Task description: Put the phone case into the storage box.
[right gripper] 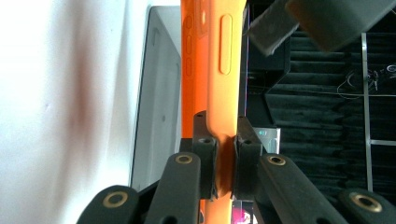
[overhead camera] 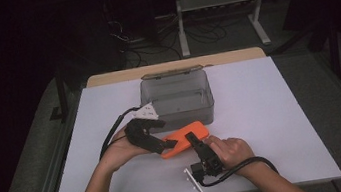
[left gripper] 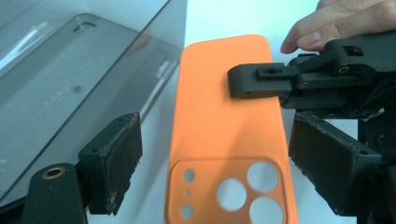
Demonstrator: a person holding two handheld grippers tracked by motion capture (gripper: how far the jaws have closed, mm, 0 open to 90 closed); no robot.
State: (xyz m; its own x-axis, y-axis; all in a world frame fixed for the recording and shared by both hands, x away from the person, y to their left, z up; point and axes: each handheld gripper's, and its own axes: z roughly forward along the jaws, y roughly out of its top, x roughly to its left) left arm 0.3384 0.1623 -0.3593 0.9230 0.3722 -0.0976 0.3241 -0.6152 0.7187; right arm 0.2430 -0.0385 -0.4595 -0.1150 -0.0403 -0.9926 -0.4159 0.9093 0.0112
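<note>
An orange phone case (overhead camera: 184,137) hangs just above the white table, in front of a grey see-through box (overhead camera: 177,100). My right gripper (overhead camera: 193,138) is shut on the case's near edge; in the right gripper view the jaws (right gripper: 226,149) pinch the thin orange rim (right gripper: 224,84). My left gripper (overhead camera: 165,144) stands open around the case's left end. In the left gripper view the camera-cutout end (left gripper: 224,121) lies between the wide pads (left gripper: 116,158), with a gap on the left side. The right gripper's jaw (left gripper: 252,81) rests on the case's back there.
The box (left gripper: 70,79) stands open just beyond the case, its lid lying flat behind it. The white sheet (overhead camera: 272,112) covers the table, with bare room to the right and left. Dark floor, cables and a metal frame lie beyond the far edge.
</note>
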